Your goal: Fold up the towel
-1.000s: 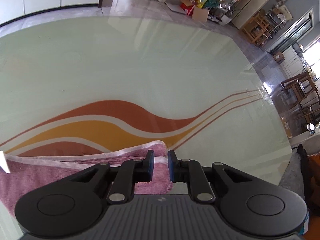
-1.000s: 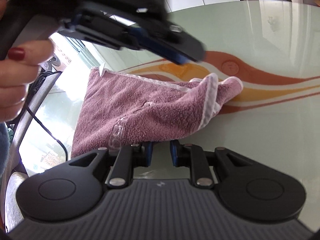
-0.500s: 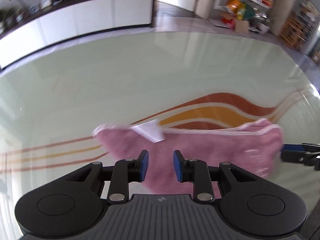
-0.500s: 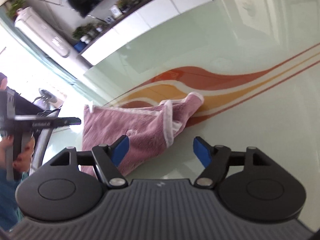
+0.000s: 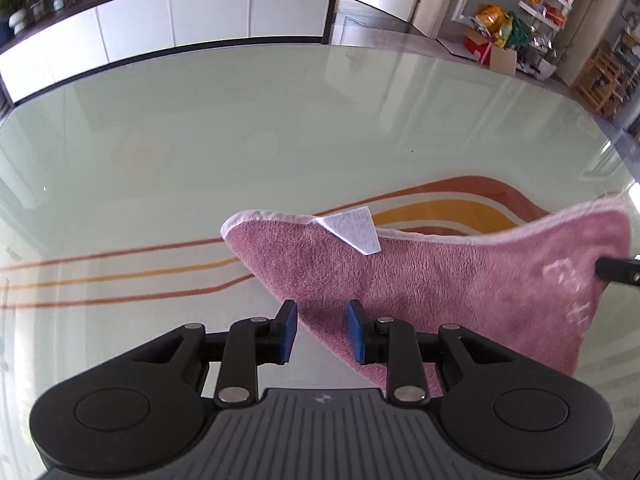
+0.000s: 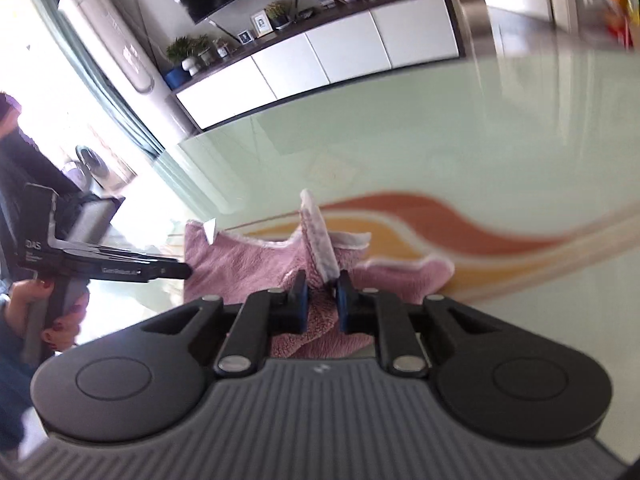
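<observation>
Bright daylight floods in and blows out the right wrist view's left side, the glossy bench (image 5: pixel 280 128) carries soft reflections, fisheye bending curves both views' edges, and motion blur smears the right wrist view.

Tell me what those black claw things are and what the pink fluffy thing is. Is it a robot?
It is not a robot by itself. A person holds two black grabbing tools, one in each hand, and each tool has a camera looking out along its two blue-tipped fingers.

One picture comes from the left gripper. Its fingers are open, with the edge of the pink towel lying between them, not pinched. A white label sticks up from the towel's border.

The other picture comes from the right gripper. It is squeezing a fold of the towel and lifting its white edge up. There you can also see the left gripper from the side.

The towel lies on a pale green glass table with orange wavy stripes. They are folding it.
</observation>
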A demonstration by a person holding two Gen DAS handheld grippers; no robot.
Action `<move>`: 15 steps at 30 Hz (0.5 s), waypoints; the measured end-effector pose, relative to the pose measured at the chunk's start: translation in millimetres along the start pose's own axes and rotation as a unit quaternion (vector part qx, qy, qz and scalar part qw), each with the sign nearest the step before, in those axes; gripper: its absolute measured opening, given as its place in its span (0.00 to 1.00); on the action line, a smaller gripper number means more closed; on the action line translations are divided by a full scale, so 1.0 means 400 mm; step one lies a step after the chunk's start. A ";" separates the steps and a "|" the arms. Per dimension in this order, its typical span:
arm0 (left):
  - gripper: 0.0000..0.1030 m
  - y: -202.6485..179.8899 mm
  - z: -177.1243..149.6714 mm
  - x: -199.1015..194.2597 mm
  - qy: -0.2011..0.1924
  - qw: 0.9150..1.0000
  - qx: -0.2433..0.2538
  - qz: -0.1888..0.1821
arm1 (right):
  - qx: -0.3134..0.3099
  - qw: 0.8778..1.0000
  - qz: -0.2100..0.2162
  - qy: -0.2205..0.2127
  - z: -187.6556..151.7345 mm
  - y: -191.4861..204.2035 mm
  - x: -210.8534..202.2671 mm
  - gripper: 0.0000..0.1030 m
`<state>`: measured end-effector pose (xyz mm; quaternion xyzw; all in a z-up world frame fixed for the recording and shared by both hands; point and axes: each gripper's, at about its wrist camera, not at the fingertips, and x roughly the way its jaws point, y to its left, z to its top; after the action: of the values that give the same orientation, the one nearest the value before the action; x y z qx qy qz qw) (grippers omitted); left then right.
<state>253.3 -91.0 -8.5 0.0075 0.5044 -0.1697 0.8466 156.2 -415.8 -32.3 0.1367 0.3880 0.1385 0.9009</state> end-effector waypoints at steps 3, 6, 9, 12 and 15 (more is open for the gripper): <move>0.29 0.001 -0.009 -0.017 -0.012 1.000 -0.006 -0.012 | -0.009 0.999 -0.032 0.012 0.004 -0.001 0.042 0.13; 0.29 -0.033 -0.022 -0.035 -0.022 0.999 0.008 -0.043 | 0.000 0.999 -0.045 0.024 -0.002 -0.025 0.087 0.13; 0.29 -0.086 -0.036 -0.047 -0.029 0.996 0.034 -0.074 | 0.019 0.999 -0.045 0.022 -0.011 -0.047 0.116 0.13; 0.30 -0.146 -0.058 -0.037 -0.018 0.993 0.066 -0.099 | 0.021 0.998 -0.057 0.035 -0.024 -0.058 0.141 0.20; 0.30 -0.199 -0.078 0.005 0.003 0.992 0.089 -0.091 | 0.004 0.996 -0.085 0.026 -0.030 -0.041 0.139 0.34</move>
<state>204.1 -160.9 -12.8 0.0373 0.4884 -0.2897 0.8223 186.2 -409.7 -82.9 0.1035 0.4221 0.0632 0.8984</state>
